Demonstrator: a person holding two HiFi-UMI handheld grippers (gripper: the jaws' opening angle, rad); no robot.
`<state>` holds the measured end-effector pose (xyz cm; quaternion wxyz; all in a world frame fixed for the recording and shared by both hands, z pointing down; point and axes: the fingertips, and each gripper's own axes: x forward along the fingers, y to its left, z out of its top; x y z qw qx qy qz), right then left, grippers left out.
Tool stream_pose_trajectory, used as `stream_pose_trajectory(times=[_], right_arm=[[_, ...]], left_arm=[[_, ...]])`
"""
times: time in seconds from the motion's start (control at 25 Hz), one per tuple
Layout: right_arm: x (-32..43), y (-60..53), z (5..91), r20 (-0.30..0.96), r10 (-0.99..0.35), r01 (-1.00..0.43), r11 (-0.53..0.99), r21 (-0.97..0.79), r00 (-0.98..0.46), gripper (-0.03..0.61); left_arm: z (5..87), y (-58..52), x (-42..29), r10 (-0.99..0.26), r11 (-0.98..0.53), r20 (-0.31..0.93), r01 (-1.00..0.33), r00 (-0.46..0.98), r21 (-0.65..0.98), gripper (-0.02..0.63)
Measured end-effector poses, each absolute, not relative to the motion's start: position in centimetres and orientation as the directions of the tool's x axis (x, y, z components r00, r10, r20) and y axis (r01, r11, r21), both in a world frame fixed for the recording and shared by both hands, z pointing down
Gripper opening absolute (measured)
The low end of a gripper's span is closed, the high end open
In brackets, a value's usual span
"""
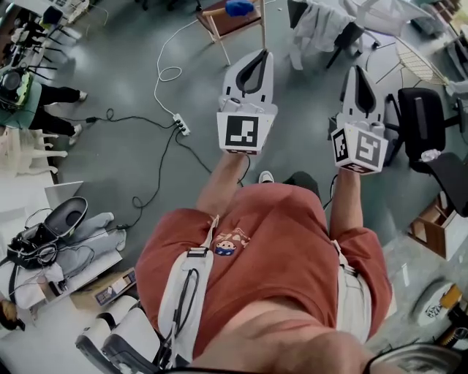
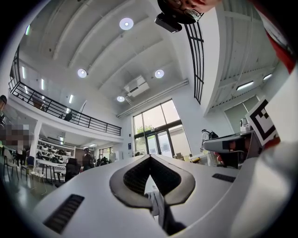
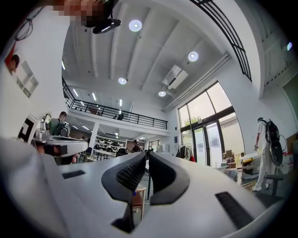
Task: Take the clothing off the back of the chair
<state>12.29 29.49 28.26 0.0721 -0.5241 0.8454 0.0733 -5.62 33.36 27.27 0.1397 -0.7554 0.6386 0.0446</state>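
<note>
- At the far left a white plastic chair point(image 1: 22, 155) stands on the grey floor point(image 1: 124, 161).
- At the lower left a black hollow shell point(image 1: 66, 214) and a grey cloth point(image 1: 93, 232) lie among cables on a white surface. Just below them is a flat cardboard box point(image 1: 110, 288); it looks closed, so I cannot tell what is in it.
- A power strip point(image 1: 180, 125) lies on the floor, with a white cable and a black cable running from it.
- At the top a wooden stool point(image 1: 227, 25) holds a blue thing point(image 1: 239, 7) on its seat.
- The left gripper point(image 1: 261, 53) is held out level over the floor. In the left gripper view point(image 2: 150, 157) its jaws meet at the tips, with nothing clamped between them.
- The clothing point(image 1: 316, 29), a white garment, hangs over the back of an office chair point(image 1: 349, 35) at the top, right of the stool. It is well apart from both grippers.
- The right gripper point(image 1: 357, 71) is held out beside the left one. In the right gripper view point(image 3: 145, 155) its jaws are together on nothing.
- At the right edge a second black chair point(image 1: 420, 117) has a small crumpled white thing point(image 1: 430, 155) on its seat.
- Below it an open brown box point(image 1: 428, 237) stands on the floor; its contents are too small to make out.
</note>
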Motion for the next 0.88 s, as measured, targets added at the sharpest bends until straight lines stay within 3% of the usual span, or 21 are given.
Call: stream_pose_trajectory(times=[0.88], right_arm=[[13.0,18.5,31.7,-0.14,-0.918,-0.927,0.375,-0.009,-0.37,0.034]], left_arm=[[29.2,22.6,-5.3,-0.949,-0.202,-0.217,-0.969,0.23,-0.143,0.014]])
